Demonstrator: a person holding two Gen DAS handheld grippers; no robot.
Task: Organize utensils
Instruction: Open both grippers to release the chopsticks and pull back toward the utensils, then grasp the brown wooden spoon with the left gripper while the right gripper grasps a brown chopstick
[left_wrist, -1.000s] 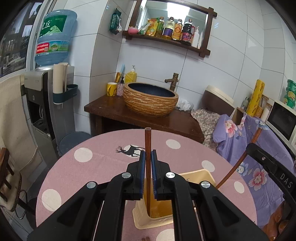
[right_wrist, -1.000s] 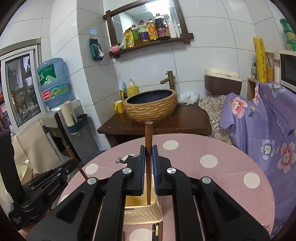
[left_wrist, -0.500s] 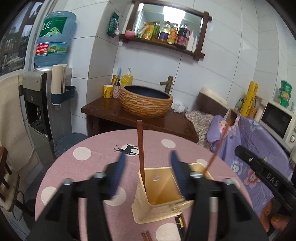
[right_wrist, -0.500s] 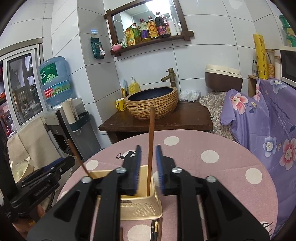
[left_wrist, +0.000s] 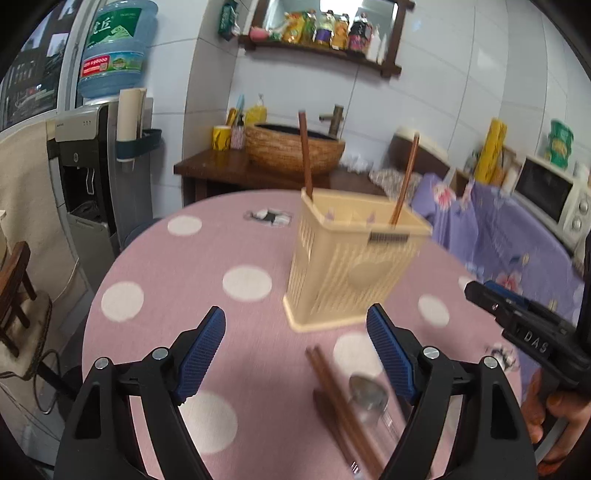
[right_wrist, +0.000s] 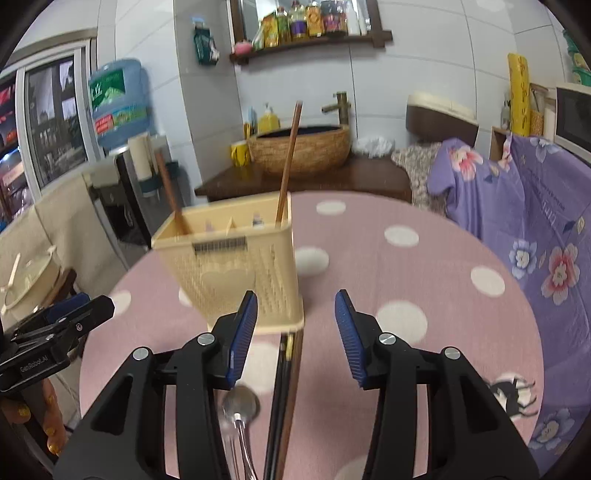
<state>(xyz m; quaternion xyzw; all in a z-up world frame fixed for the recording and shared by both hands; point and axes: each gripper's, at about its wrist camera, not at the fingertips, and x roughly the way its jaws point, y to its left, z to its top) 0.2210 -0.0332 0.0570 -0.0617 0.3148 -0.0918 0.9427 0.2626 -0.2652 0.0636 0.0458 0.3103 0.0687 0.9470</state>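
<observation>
My left tongs (left_wrist: 295, 343) stand wide, the jaws having just been opening, with nothing pinched between the blue pads (left_wrist: 201, 356); only bare pink tablecloth (left_wrist: 166, 277) lies under them. From this side the holder (left_wrist: 351, 266) stands at about one o'clock, well clear of the pads, with one chopstick (left_wrist: 306, 155) upright in its left corner and another (left_wrist: 405, 181) leaning in its right one. The loose pair of chopsticks (left_wrist: 340, 402) lies flat at about five o'clock, just below the holder's foot, and the spoon (left_wrist: 369, 395) lies just beside them on the right. My right tongs (right_wrist: 295, 328) are about half open, their jaws also having just been opening, and they too hold nothing; in their view the dark sticks (right_wrist: 282, 398) run straight down at six o'clock from the holder's base (right_wrist: 258, 328), and the spoon bowl (right_wrist: 241, 406) sits at about seven. I judge the chopsticks light, stiff and thin, apt to roll or pivot if caught near an end, so I would close across the pair near mid-length. The spoon looks like smooth metal, likely slippery and low on the cloth; its handle, narrow and flat, seems the better hold than the rounded bowl.
</observation>
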